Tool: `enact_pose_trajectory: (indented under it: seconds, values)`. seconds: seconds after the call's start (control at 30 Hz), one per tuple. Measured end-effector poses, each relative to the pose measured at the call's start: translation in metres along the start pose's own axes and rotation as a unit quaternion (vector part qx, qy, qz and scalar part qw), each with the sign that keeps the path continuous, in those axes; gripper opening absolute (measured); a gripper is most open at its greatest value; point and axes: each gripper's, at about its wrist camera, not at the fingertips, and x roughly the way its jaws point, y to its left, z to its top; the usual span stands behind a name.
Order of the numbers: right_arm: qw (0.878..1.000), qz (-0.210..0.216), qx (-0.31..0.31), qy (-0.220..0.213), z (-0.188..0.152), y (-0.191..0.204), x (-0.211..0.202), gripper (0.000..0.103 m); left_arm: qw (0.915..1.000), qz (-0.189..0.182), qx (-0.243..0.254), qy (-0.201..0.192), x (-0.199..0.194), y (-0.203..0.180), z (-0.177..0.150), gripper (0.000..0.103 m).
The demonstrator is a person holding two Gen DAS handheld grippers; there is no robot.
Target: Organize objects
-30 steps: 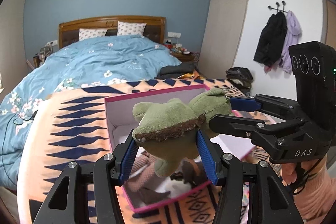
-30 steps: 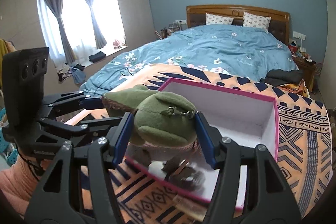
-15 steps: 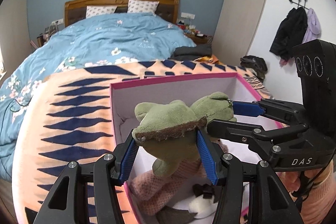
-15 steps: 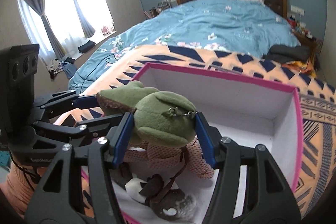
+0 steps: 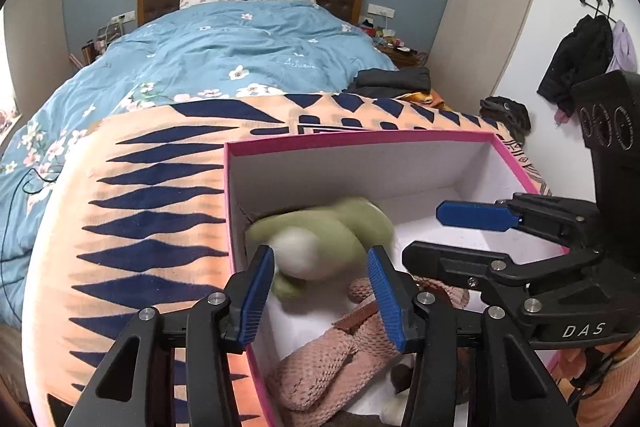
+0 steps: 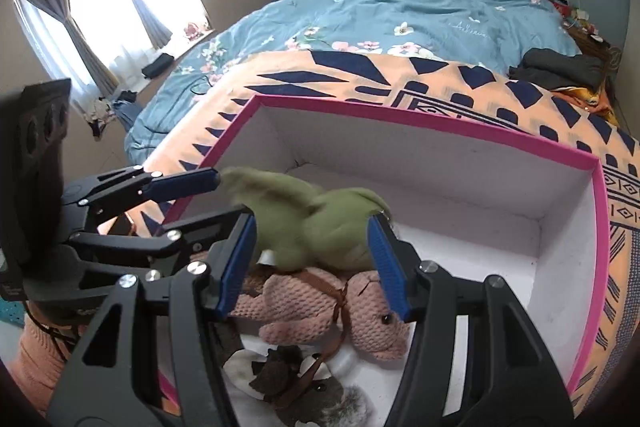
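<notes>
A green plush frog shows blurred and in motion inside the pink-rimmed white box, its white belly turned toward the left wrist camera. It rests on a pink knitted plush. My left gripper hangs over the box's left end, jaws closing, and the frog sits just beyond the pads, not pressed. In the right wrist view the frog lies at the tips of my right gripper. From the left wrist view the right gripper has nothing between its fingers. The left gripper looks empty too.
The box stands on an orange and navy patterned blanket at the foot of a bed with a blue duvet. A brown and white plush lies at the box's near end. Dark folded clothes lie far right.
Both grippers have sunk toward the box. The frog, earlier clamped between both pairs of pads, has slipped out, turned belly up and dropped onto the pink plush.
</notes>
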Motion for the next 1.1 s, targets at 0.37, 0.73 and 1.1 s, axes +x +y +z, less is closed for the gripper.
enact_pose_trajectory:
  seconds: [0.37, 0.73, 1.1]
  values:
    - [1.000, 0.017, 0.005, -0.014, -0.009, 0.002, -0.015, 0.061, 0.9994, -0.005, 0.019, -0.027, -0.018, -0.007, -0.014, 0.058]
    - [0.996, 0.058, -0.011, -0.060, -0.037, 0.024, -0.065, 0.063, 0.9939, -0.029, 0.042, -0.098, -0.082, -0.026, -0.042, 0.072]
    - [0.993, 0.066, -0.030, -0.092, -0.084, 0.039, -0.106, 0.065, 0.9856, -0.044, 0.076, -0.144, -0.126, -0.058, -0.088, 0.085]
